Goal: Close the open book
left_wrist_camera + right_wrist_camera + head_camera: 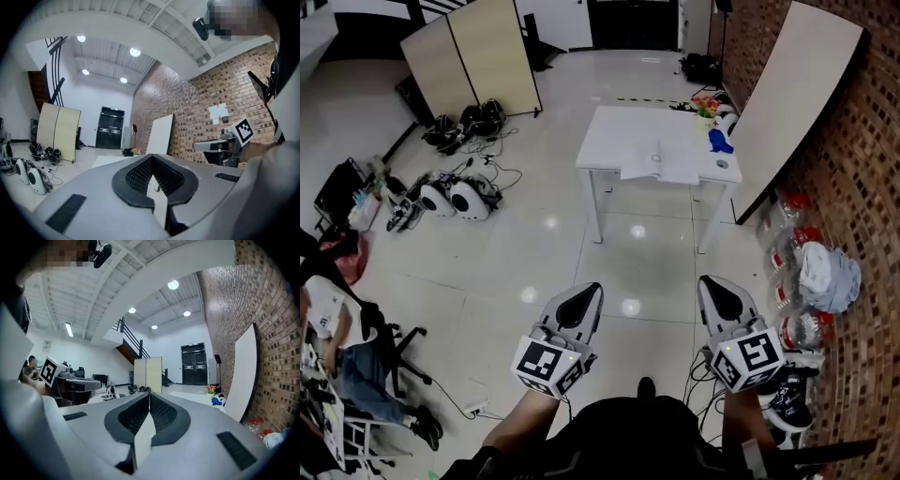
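An open book with pale pages lies flat on a white table far ahead across the floor. Both grippers are held low, close to the person's body and far short of the table. My left gripper points forward, its jaws closed tip to tip with nothing in them. My right gripper is beside it, also shut and empty. In the left gripper view the table shows small beyond the jaws. The book cannot be made out in either gripper view.
A blue object and a colourful bunch sit at the table's far right. A large white board leans on the brick wall. Bags lie at the right, gear and cables at the left, with a folding screen behind. A seated person is at lower left.
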Demonstrator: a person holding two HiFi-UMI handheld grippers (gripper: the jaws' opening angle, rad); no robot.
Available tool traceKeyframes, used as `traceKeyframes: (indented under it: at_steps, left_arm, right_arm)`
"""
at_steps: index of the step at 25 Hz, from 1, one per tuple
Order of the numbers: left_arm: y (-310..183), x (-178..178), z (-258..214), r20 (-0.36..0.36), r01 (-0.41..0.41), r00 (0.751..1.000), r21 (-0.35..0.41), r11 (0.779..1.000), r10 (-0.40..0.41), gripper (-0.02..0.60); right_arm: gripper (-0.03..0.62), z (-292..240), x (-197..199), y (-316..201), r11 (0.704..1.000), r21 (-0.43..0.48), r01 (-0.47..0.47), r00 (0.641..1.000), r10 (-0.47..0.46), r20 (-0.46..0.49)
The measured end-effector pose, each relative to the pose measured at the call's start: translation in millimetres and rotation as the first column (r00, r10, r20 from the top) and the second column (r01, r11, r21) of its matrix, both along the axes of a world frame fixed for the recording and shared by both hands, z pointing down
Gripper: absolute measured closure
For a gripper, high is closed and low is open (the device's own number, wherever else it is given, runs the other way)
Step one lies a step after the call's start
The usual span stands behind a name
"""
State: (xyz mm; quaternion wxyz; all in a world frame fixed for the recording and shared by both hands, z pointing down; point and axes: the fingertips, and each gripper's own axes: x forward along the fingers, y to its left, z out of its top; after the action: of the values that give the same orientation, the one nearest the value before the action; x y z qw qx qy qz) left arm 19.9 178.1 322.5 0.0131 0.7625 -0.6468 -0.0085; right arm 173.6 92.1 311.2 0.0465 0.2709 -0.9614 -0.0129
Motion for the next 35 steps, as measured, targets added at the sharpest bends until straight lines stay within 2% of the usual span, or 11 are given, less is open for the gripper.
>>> traceKeyframes:
  at_steps: [3, 6, 11, 16, 22, 26, 29, 35]
  left_arm:
    - [-40, -12, 0, 0.007, 0.054, 0.999, -0.010, 0.999, -0.054, 0.588]
    - [-76, -22, -1, 0.004, 0.093, 0.996, -0.026, 0.995, -0.093, 0.586]
    - [-126, -46, 8, 0.010, 0.105, 0.994, -0.061, 0.993, -0.105, 0.586]
    - [-188, -85, 22, 0.027, 0.104, 0.994, -0.088, 0.991, -0.102, 0.586]
    - [-246, -154, 18, 0.011, 0.046, 0.999, -0.064, 0.997, -0.045, 0.586]
    - [-285, -196, 25, 0.000, 0.015, 1.000, -0.087, 0.996, -0.016, 0.586]
    - [-312, -223, 31, -0.001, -0.008, 1.000, -0.089, 0.996, 0.008, 0.587]
    - [-363, -241, 28, -0.029, -0.056, 0.998, -0.067, 0.996, 0.054, 0.586]
  right_arm:
    - [0.594, -3, -12, -41, 0.998, 0.023, 0.059, 0.998, -0.059, 0.007]
    - [0.594, 1, -22, -80, 0.997, -0.005, 0.074, 0.997, -0.074, -0.002]
    - [0.594, 7, -55, -128, 0.995, -0.027, 0.092, 0.996, -0.092, 0.003]
    - [0.594, 15, -108, -177, 0.991, -0.015, 0.132, 0.991, -0.132, 0.004]
    - [0.594, 17, -175, -233, 0.997, -0.020, 0.077, 0.996, -0.078, -0.046]
    - [0.594, 22, -215, -267, 0.997, -0.002, 0.074, 0.994, -0.074, -0.084]
    - [0.593, 27, -236, -294, 0.999, -0.020, 0.044, 0.995, -0.046, -0.084]
    - [0.592, 36, -258, -347, 0.999, -0.040, 0.018, 0.993, -0.023, -0.117]
